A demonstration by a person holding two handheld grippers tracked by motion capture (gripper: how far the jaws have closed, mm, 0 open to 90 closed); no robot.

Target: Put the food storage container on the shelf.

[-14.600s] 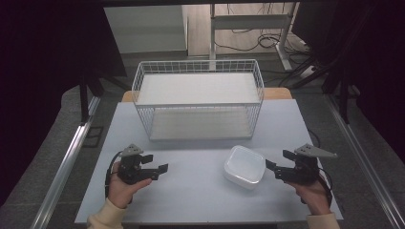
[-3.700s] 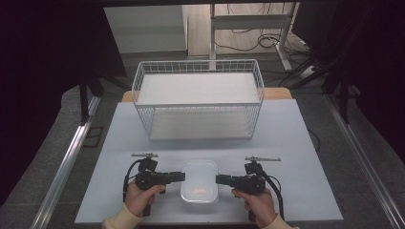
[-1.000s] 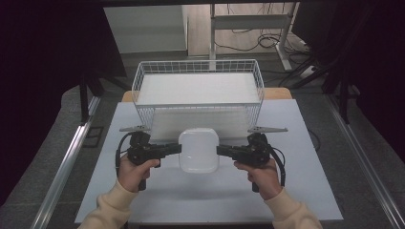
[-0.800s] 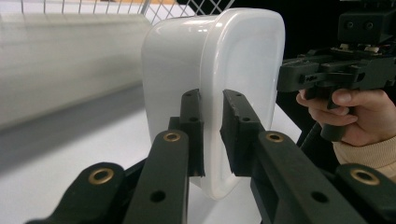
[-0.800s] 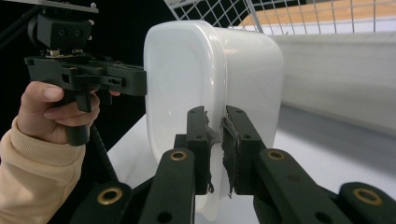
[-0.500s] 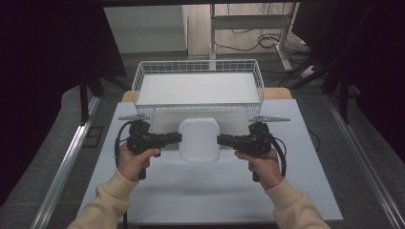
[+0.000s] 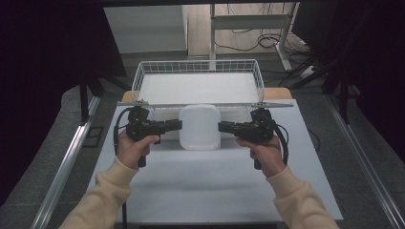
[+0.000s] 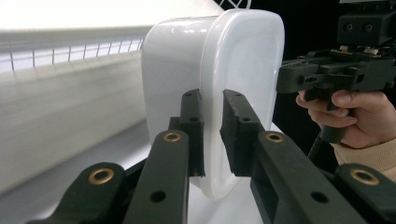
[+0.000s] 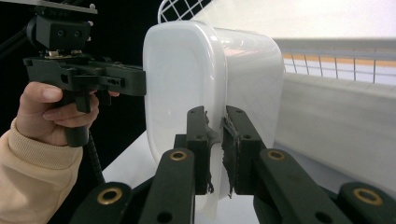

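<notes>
White plastic container [image 7: 199, 127], a rounded rectangular tub, hangs above the table [image 7: 210, 191] between the two grippers, turned so that its broad closed bottom faces up toward the high camera. From the high view, nearest are the person's forearms in cream sleeves [image 7: 102, 195], coming in from the bottom edge, each hand wrapped around a gripper handle. The left gripper [image 7: 177, 125] meets the tub's left edge and the right gripper [image 7: 222, 127] meets its right edge, both level with one another.

In the left gripper view, the two black jaws are pinched on the container's [image 8: 219, 88] thin rim, one jaw on each side of the lip, and the opposite hand [image 8: 357, 114] with its gripper shows beyond the tub. In the right gripper view, the jaws likewise clamp the rim of the container [image 9: 205, 84], their pads [image 9: 231, 144] looking worn and frayed, with the other hand [image 9: 58, 114] behind.

Just beyond the tub stands a white wire basket [image 7: 143, 78] at the table's far end; the container's far edge overlaps the basket's near rim in the high view. Farther off lie a dark floor and cables [image 7: 248, 43].
</notes>
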